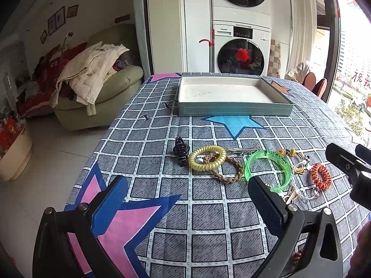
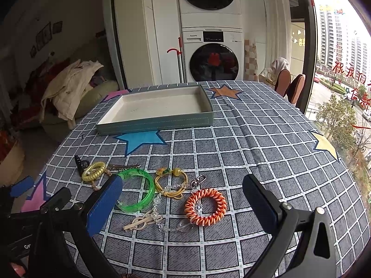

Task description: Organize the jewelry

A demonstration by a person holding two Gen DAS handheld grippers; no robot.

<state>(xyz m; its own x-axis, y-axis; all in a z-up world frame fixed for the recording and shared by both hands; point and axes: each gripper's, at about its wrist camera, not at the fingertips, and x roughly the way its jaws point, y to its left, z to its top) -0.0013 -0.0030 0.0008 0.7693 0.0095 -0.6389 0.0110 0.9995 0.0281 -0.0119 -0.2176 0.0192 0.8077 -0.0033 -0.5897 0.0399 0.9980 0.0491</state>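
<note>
Left wrist view: the left tongs are being held spread above the worktop, gripping nothing, with the yellow coil band and green bangle lying ahead, short of the tray.
Right wrist view: the right tongs are being held spread, empty, over the orange coil band.

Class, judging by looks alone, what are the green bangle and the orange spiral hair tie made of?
The translucent green bangle looks like glossy hard plastic: light passes through its rim. The orange spiral hair tie looks like coiled, slightly shiny plastic cord, probably stretchy.
</note>
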